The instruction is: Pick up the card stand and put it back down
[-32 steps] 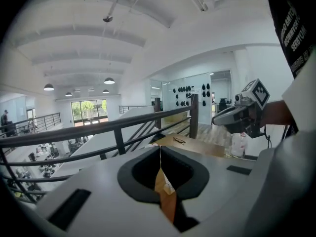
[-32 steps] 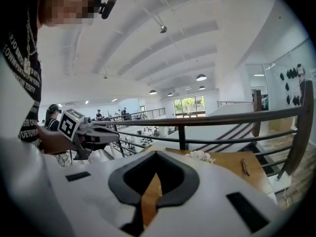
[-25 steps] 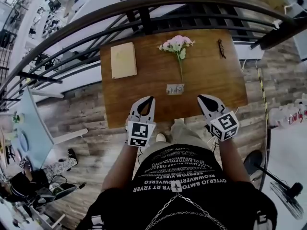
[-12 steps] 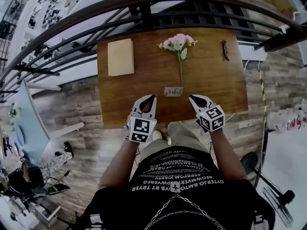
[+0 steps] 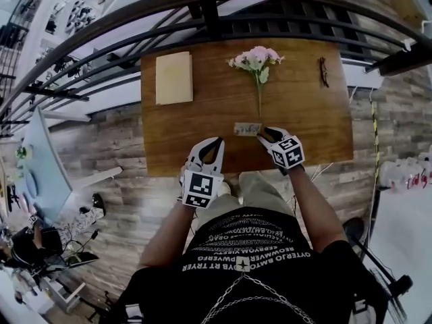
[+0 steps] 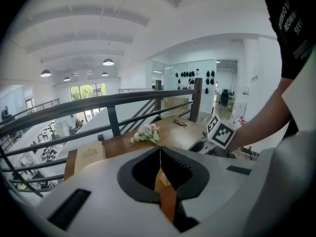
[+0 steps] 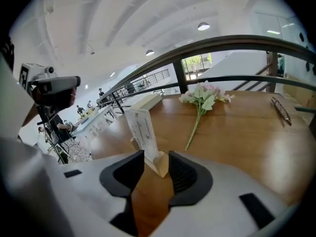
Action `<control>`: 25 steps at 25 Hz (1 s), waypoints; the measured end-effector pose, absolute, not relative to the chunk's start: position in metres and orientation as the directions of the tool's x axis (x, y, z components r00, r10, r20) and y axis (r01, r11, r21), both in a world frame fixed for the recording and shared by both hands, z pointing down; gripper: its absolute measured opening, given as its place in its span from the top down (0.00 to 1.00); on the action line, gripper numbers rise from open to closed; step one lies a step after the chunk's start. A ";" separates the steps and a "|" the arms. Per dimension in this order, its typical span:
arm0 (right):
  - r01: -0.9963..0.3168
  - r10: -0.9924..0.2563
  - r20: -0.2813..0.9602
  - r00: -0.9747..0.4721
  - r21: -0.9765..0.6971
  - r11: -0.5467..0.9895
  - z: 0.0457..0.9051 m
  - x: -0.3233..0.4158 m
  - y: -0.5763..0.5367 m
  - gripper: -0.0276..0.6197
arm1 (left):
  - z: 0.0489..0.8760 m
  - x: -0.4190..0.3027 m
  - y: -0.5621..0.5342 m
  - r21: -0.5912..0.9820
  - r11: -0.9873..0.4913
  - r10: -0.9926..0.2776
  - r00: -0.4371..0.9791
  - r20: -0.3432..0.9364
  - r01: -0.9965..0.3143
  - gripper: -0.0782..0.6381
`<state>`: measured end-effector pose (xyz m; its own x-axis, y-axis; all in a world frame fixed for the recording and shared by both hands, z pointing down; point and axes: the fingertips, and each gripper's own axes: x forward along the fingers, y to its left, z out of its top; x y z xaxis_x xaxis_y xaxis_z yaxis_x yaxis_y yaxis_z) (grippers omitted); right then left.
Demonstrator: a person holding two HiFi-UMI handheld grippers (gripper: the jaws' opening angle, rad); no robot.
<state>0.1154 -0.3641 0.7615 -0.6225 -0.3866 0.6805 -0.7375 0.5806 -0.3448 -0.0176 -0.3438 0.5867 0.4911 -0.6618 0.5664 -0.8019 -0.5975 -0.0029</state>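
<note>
As the right hand-held gripper (image 7: 156, 156), jaws just opened, straddled the card stand (image 7: 141, 127) without pinching it, a skewed closure could topple it.

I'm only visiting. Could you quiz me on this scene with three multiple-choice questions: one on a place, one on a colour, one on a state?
1. Where on the table is the card stand?
A) far left corner
B) by the stem end of the flowers
C) far right corner

2. What colour are the blooms?
A) pink
B) blue
C) orange

3. The fingers of the right gripper are:
A) shut, empty
B) apart around the card stand
C) shut on the flowers

1 B: the head view shows it just below the stem.
2 A: they are pale pink.
3 B: the fingers have just been opening and stand either side of the stand's base.
</note>
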 end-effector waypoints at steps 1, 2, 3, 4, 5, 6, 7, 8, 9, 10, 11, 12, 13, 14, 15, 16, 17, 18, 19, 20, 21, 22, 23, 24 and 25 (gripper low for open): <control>-0.737 -0.379 0.684 -0.623 -0.350 0.579 0.768 0.115 -0.367 0.70 | 0.585 -0.018 -0.344 -0.006 -0.595 -0.664 0.488 0.566 -0.804 0.85; -0.735 -0.372 0.686 -0.625 -0.356 0.577 0.775 0.115 -0.369 0.69 | 0.584 -0.019 -0.343 -0.009 -0.592 -0.667 0.484 0.567 -0.806 0.85; -0.731 -0.365 0.686 -0.629 -0.364 0.577 0.780 0.114 -0.371 0.69 | 0.583 -0.021 -0.341 -0.012 -0.589 -0.669 0.479 0.568 -0.808 0.85; -0.725 -0.358 0.684 -0.636 -0.371 0.580 0.785 0.112 -0.372 0.69 | 0.583 -0.023 -0.339 -0.014 -0.586 -0.670 0.475 0.571 -0.810 0.85; -0.717 -0.352 0.679 -0.644 -0.376 0.587 0.788 0.110 -0.373 0.69 | 0.583 -0.025 -0.336 -0.016 -0.584 -0.669 0.470 0.576 -0.812 0.85; -0.708 -0.347 0.673 -0.653 -0.379 0.597 0.790 0.108 -0.373 0.69 | 0.583 -0.028 -0.332 -0.018 -0.582 -0.667 0.465 0.582 -0.813 0.85; -0.698 -0.344 0.668 -0.660 -0.377 0.609 0.792 0.105 -0.373 0.69 | 0.584 -0.031 -0.329 -0.021 -0.580 -0.665 0.459 0.590 -0.814 0.85; -0.691 -0.343 0.663 -0.665 -0.373 0.619 0.793 0.103 -0.374 0.68 | 0.584 -0.035 -0.326 -0.023 -0.577 -0.663 0.451 0.597 -0.817 0.85; -0.686 -0.345 0.658 -0.670 -0.370 0.626 0.795 0.101 -0.375 0.68 | 0.585 -0.038 -0.324 -0.025 -0.572 -0.663 0.444 0.603 -0.820 0.85; -0.683 -0.348 0.652 -0.674 -0.371 0.629 0.796 0.100 -0.377 0.68 | 0.586 -0.042 -0.322 -0.027 -0.566 -0.664 0.437 0.607 -0.824 0.85; -0.680 -0.350 0.645 -0.679 -0.375 0.630 0.798 0.099 -0.378 0.68 | 0.586 -0.045 -0.321 -0.028 -0.561 -0.666 0.431 0.609 -0.827 0.85; -0.677 -0.351 0.640 -0.684 -0.378 0.631 0.799 0.099 -0.379 0.68 | 0.587 -0.048 -0.321 -0.030 -0.557 -0.668 0.426 0.610 -0.830 0.85; -0.675 -0.351 0.637 -0.687 -0.379 0.634 0.800 0.098 -0.380 0.69 | 0.586 -0.050 -0.321 -0.032 -0.554 -0.670 0.422 0.611 -0.832 0.85; -0.672 -0.350 0.636 -0.688 -0.377 0.637 0.800 0.097 -0.380 0.69 | 0.585 -0.051 -0.320 -0.035 -0.553 -0.671 0.420 0.611 -0.833 0.85; -0.670 -0.348 0.637 -0.688 -0.375 0.641 0.801 0.097 -0.380 0.69 | 0.584 -0.051 -0.319 -0.036 -0.552 -0.672 0.419 0.611 -0.833 0.85; -0.669 -0.344 0.640 -0.687 -0.373 0.643 0.801 0.097 -0.379 0.69 | 0.583 -0.051 -0.318 -0.038 -0.551 -0.673 0.418 0.610 -0.833 0.85; -0.669 -0.339 0.646 -0.684 -0.372 0.643 0.802 0.097 -0.379 0.69 | 0.582 -0.051 -0.317 -0.039 -0.551 -0.674 0.417 0.610 -0.833 0.85; -0.671 -0.332 0.655 -0.679 -0.369 0.643 0.803 0.097 -0.378 0.68 | 0.580 -0.052 -0.315 -0.041 -0.551 -0.675 0.417 0.609 -0.833 0.85; -0.674 -0.326 0.667 -0.670 -0.362 0.644 0.806 0.096 -0.377 0.68 | 0.579 -0.052 -0.313 -0.044 -0.552 -0.676 0.416 0.608 -0.833 0.85; -0.676 -0.323 0.678 -0.660 -0.350 0.649 0.808 0.096 -0.376 0.67 | 0.577 -0.053 -0.311 -0.047 -0.553 -0.677 0.416 0.608 -0.832 0.85; -0.676 -0.325 0.685 -0.652 -0.331 0.659 0.809 0.095 -0.375 0.67 | 0.576 -0.054 -0.309 -0.050 -0.554 -0.678 0.415 0.607 -0.831 0.85; -0.672 -0.330 0.686 -0.649 -0.312 0.672 0.809 0.095 -0.375 0.68 | 0.575 -0.055 -0.307 -0.054 -0.554 -0.679 0.413 0.607 -0.831 0.85; -0.666 -0.331 0.684 -0.650 -0.302 0.682 0.809 0.094 -0.374 0.69 | 0.573 -0.056 -0.305 -0.057 -0.553 -0.680 0.411 0.607 -0.831 0.85; -0.661 -0.328 0.681 -0.655 -0.305 0.686 0.809 0.094 -0.372 0.69 | 0.572 -0.057 -0.303 -0.061 -0.552 -0.681 0.408 0.608 -0.832 0.85; -0.659 -0.323 0.677 -0.662 -0.320 0.681 0.809 0.094 -0.370 0.70 | 0.571 -0.059 -0.301 -0.065 -0.550 -0.683 0.404 0.609 -0.833 0.85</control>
